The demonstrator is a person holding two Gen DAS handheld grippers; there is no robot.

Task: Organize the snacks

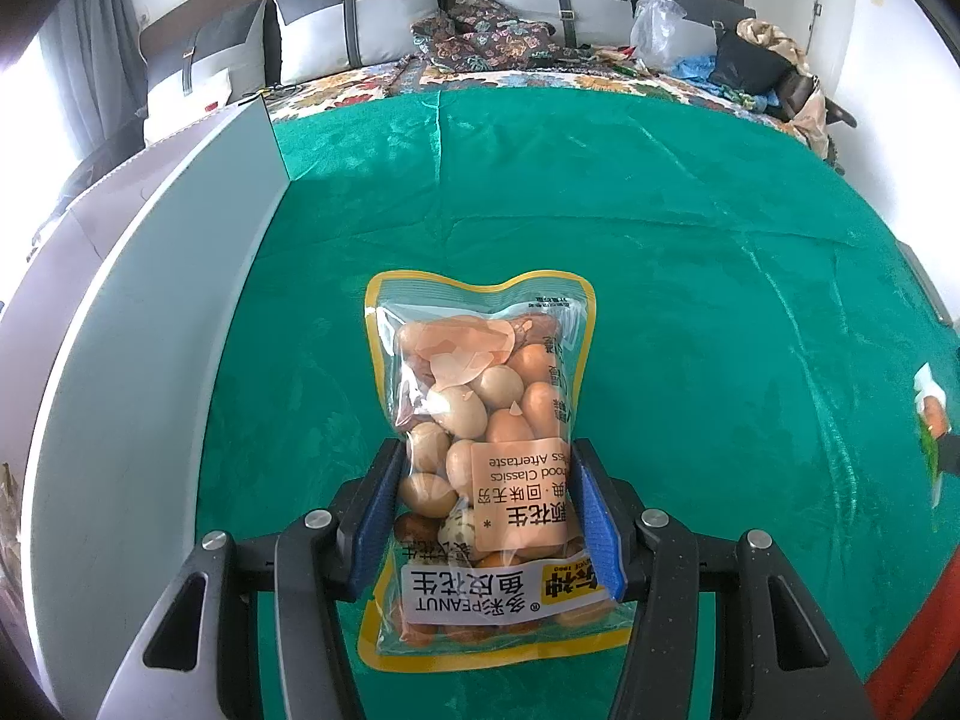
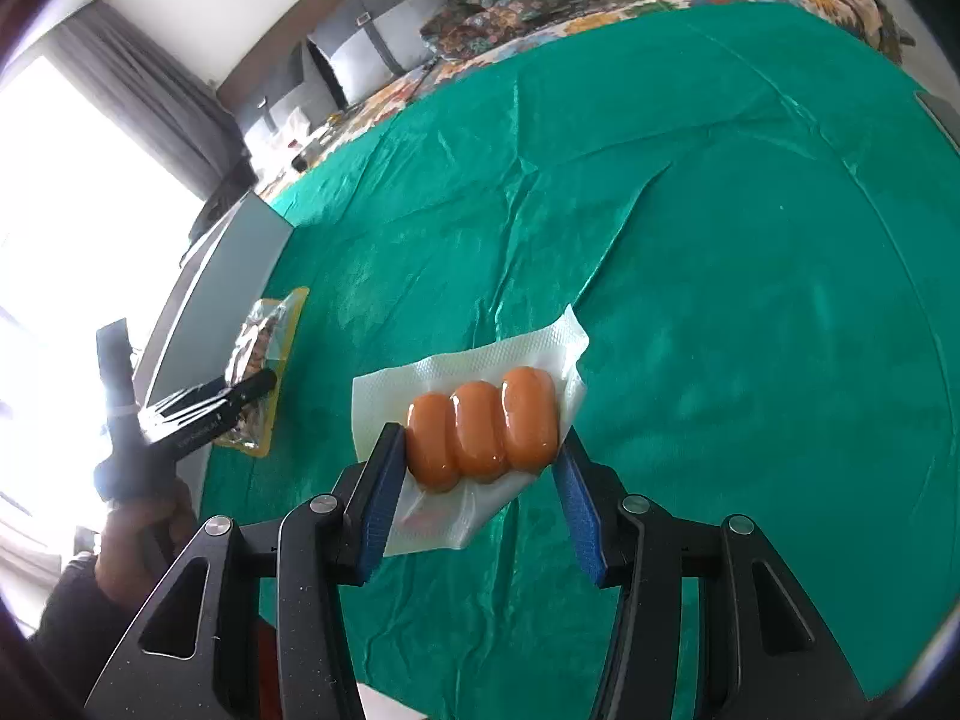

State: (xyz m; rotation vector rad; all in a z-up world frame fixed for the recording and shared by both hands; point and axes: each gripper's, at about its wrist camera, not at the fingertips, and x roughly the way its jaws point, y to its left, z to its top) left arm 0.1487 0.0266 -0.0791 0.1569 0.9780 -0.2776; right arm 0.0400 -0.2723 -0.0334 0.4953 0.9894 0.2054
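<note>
A clear yellow-edged bag of coated peanuts [image 1: 480, 384] sits between the blue pads of my left gripper [image 1: 487, 456], which is shut on its lower half, just above the green cloth. My right gripper [image 2: 480, 438] is shut on a white vacuum pack of three orange sausages [image 2: 522, 414], with one pad on each side of the pack. The right wrist view also shows the peanut bag [image 2: 270, 336] at the left, with the left gripper's black fingers [image 2: 252, 387] on it. The sausage pack [image 1: 930, 420] peeks in at the right edge of the left wrist view.
A green cloth [image 1: 660, 240] covers the table. A tall pale box wall [image 1: 150, 360] runs along the left side, also seen as the box wall [image 2: 228, 276]. A hand [image 2: 144, 540] holds the left gripper's handle. Behind the table lies a bed with grey pillows [image 1: 360, 18] and loose clutter.
</note>
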